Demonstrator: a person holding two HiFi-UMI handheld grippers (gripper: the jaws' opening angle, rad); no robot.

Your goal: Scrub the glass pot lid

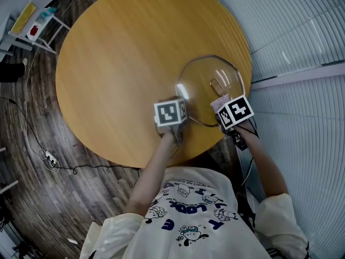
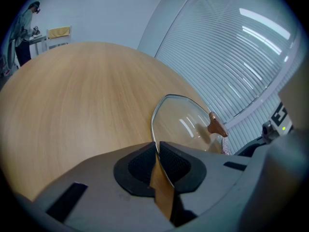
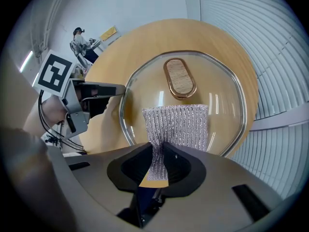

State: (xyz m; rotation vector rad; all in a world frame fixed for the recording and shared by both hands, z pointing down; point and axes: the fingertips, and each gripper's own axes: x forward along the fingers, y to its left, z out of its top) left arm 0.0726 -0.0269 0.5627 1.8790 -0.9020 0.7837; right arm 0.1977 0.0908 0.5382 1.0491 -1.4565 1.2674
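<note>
The glass lid (image 1: 213, 88) lies near the right edge of the round wooden table (image 1: 124, 63), on the side nearest the person. The left gripper (image 2: 157, 153) has its jaws pinched on the lid's metal rim. The right gripper (image 3: 161, 153) clamps a silvery scrub pad (image 3: 179, 124) that lies flat on the glass, just short of the oval handle (image 3: 179, 78). Window blinds (image 1: 302, 31) run along the right (a cable (image 1: 48, 158) trails over the floor at the left).
</note>
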